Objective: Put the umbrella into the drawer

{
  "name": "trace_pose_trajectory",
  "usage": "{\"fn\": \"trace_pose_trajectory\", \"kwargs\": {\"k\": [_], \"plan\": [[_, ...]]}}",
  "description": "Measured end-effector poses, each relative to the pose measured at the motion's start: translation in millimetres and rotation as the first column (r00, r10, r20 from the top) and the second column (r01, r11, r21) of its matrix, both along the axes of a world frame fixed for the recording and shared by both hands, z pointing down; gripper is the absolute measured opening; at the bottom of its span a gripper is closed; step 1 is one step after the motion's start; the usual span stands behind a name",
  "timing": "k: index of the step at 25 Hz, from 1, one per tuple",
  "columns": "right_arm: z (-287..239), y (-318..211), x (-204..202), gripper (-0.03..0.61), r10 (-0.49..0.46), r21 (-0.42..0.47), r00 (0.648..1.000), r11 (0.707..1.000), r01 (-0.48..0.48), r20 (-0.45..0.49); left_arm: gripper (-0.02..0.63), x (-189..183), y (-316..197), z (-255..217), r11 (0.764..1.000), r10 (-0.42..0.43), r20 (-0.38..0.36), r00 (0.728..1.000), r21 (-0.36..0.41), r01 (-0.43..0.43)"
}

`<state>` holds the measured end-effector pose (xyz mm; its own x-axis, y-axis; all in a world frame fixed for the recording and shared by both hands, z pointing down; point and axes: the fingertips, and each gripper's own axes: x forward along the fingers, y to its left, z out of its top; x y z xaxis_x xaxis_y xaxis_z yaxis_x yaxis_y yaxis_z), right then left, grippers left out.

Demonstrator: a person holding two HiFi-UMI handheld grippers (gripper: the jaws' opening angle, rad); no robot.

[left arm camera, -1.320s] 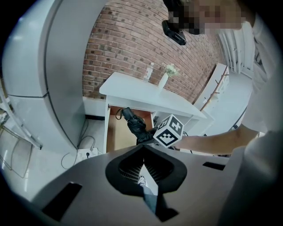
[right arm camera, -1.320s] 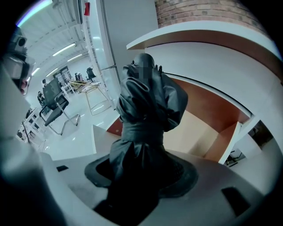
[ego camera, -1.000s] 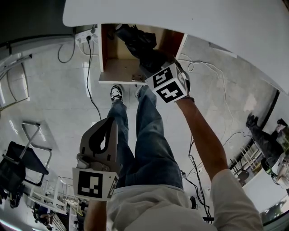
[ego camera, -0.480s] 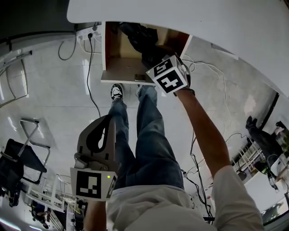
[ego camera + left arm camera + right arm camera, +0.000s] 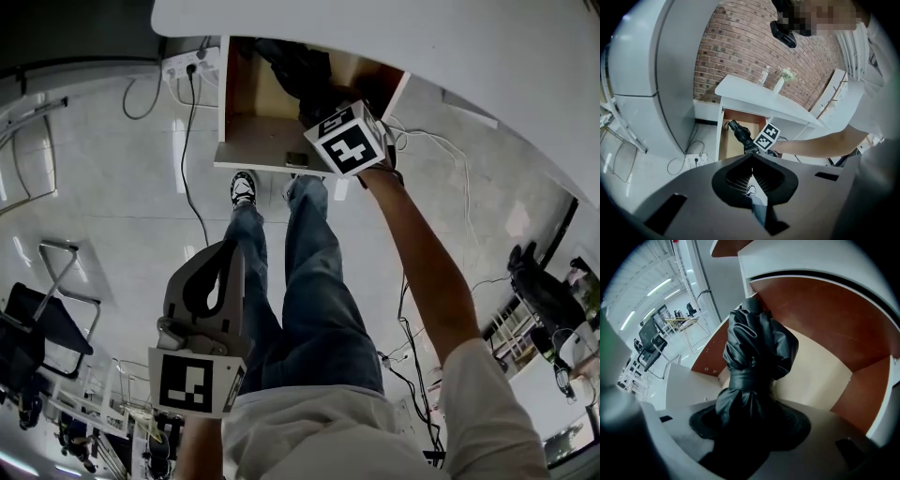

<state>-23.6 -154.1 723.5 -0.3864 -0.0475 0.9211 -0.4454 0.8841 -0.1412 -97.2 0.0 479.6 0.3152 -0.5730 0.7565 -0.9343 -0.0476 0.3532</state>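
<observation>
A folded black umbrella (image 5: 298, 67) hangs inside the open wooden drawer (image 5: 255, 148) under the white table. My right gripper (image 5: 323, 108) is shut on its lower part, and its marker cube covers the jaws in the head view. In the right gripper view the umbrella (image 5: 757, 352) fills the space between the jaws of the right gripper (image 5: 750, 413), above the drawer's pale floor (image 5: 820, 376). My left gripper (image 5: 229, 253) hangs low by the person's legs, shut and holding nothing. The left gripper view shows this left gripper (image 5: 752, 158) pointing toward the drawer (image 5: 726, 140) and the umbrella (image 5: 740, 133).
The white table top (image 5: 422, 56) overhangs the drawer. A power strip with a black cable (image 5: 183, 70) lies on the floor left of it, and white cables (image 5: 427, 141) lie to the right. The person's jeans-clad legs (image 5: 309, 281) stand before the drawer. A chair (image 5: 42, 319) is far left.
My right gripper has carried the umbrella lower and farther into the drawer. The left gripper has stayed where it was.
</observation>
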Motion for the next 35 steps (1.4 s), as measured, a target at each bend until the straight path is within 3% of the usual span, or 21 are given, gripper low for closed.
{"fn": "trace_pose_trajectory", "kwargs": {"k": [8,14,21,27,35], "plan": [[16.9,-8.6,2.0,0.259,-0.027,0.009,0.999,1.000,0.028,-0.039,0.018,0.6,7.6,11.6,1.000,-0.015,-0.010,1.000,-0.024,0.015],[27.4,-11.0,-1.3,0.262,0.017,-0.004,0.999,1.000,-0.018,-0.042,0.018,3.8,19.6,22.7,0.998,-0.031,-0.028,0.999,-0.052,0.029],[31.3,-16.8,-2.1,0.265,0.003,0.025,0.996,1.000,-0.001,-0.084,0.018,11.5,25.9,29.0,0.996,-0.060,-0.065,0.996,-0.071,0.055],[39.8,-18.7,-1.4,0.270,-0.011,0.032,0.994,0.999,0.015,-0.110,0.018,23.9,34.8,33.2,0.993,-0.062,-0.111,0.992,-0.110,0.050],[43.1,-18.5,-1.3,0.287,-0.010,0.043,0.992,0.999,0.016,-0.127,0.018,25.7,40.3,37.2,0.991,-0.051,-0.118,0.992,-0.127,0.036]]}}
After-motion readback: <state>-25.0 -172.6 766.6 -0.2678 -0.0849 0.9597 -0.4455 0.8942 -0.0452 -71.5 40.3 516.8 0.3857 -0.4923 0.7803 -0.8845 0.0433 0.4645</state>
